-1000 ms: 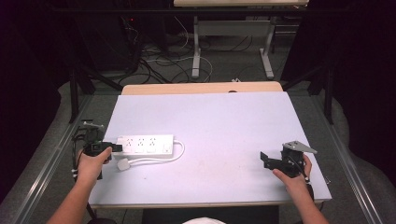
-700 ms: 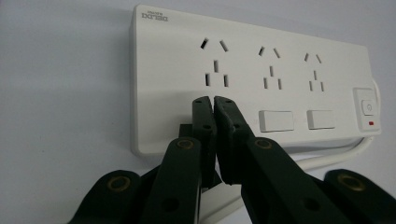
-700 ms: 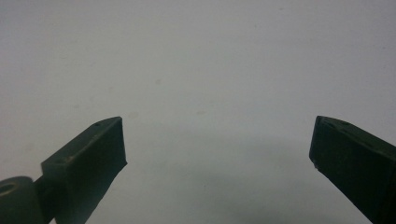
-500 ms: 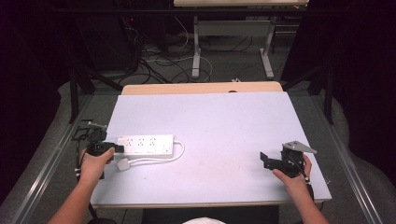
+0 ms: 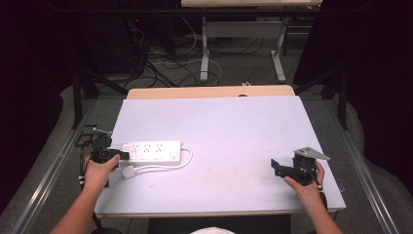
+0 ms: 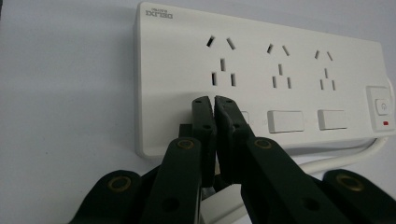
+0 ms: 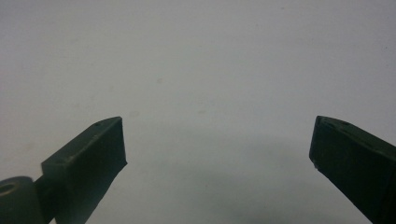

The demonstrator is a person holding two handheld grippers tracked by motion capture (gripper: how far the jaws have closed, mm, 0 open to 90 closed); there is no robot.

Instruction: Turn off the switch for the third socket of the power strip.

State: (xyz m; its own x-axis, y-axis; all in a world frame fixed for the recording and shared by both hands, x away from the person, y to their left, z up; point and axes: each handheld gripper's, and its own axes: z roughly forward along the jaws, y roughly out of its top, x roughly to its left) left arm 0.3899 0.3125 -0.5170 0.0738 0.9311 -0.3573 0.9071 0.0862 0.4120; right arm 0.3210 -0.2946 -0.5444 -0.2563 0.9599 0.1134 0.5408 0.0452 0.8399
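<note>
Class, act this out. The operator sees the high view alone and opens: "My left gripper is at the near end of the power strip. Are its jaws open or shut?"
Observer: Shut. The left gripper has its tips together with nothing between them, in front of the power strip.
Operator: What is on the strip's face there?
Observer: A row of white rocker switches below the sockets, and a main button with a red mark at the far end.
Operator: And my right gripper?
Observer: The right gripper has its jaws wide apart over bare table.
</note>
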